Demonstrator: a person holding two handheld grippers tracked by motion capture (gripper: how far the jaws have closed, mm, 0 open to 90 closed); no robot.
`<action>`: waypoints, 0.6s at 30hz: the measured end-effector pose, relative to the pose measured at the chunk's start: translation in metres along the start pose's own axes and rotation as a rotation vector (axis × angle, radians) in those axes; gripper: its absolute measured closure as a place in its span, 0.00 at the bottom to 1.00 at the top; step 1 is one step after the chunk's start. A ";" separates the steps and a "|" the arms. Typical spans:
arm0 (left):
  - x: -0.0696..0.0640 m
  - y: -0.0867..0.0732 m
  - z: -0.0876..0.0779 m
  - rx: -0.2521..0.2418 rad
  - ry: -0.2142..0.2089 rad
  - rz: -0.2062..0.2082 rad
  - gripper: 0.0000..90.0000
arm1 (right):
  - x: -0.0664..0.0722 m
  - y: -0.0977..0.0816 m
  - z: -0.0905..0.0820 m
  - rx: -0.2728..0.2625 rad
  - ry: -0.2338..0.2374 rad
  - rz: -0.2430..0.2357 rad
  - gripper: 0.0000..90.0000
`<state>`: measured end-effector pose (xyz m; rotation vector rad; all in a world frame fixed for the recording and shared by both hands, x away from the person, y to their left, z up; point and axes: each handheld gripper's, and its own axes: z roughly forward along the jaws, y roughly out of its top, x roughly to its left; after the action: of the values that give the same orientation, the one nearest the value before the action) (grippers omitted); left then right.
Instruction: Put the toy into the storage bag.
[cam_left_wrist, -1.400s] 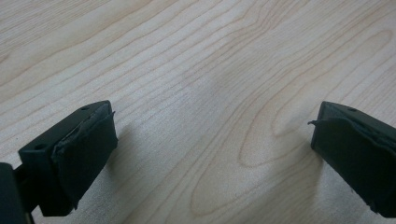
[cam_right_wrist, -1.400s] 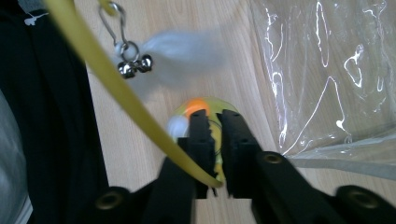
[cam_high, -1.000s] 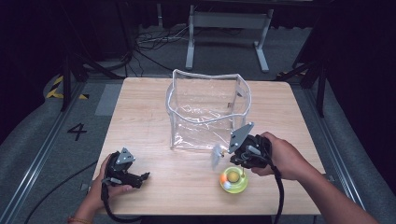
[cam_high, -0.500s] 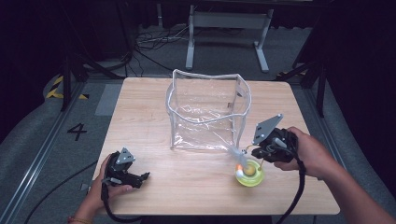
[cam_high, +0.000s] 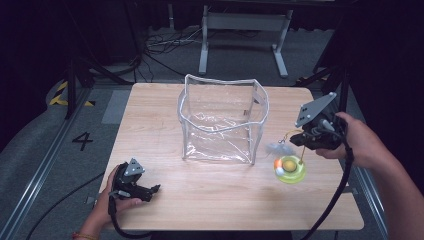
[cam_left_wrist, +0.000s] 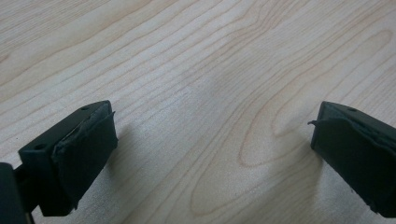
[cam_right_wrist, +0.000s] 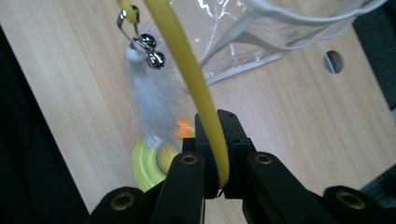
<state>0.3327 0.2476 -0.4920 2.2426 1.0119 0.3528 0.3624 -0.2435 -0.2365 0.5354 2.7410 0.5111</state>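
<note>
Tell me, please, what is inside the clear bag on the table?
Nothing can be seen in the clear bag: through its walls only its own creased plastic and the table show. Glare on the plastic could hide something small. The toy sits outside, to its right, its yellow wand pinched in the right gripper.

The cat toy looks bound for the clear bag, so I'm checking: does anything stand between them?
Nothing visible does. The right gripper holds the cat toy by its yellow wand, beside the clear bag, whose top is open.

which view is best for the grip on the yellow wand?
Right gripper view: the right gripper is shut on the yellow wand, with the white feather and bells hanging beside it. The high view gives the wand only as a thin line above the yellow-green base. The left gripper view shows bare table.
</note>
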 end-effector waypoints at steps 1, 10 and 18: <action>0.000 0.000 0.000 0.000 0.000 0.000 0.01 | -0.004 0.001 -0.003 -0.008 -0.004 0.006 0.98; 0.000 0.000 0.000 0.000 0.000 0.000 0.01 | -0.036 0.021 -0.015 -0.002 -0.054 0.018 0.98; 0.000 0.000 0.000 -0.002 0.003 0.003 0.01 | -0.064 0.042 -0.034 0.004 -0.091 0.048 0.98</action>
<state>0.3329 0.2477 -0.4919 2.2421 1.0096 0.3581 0.4196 -0.2423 -0.1758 0.6118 2.6484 0.4811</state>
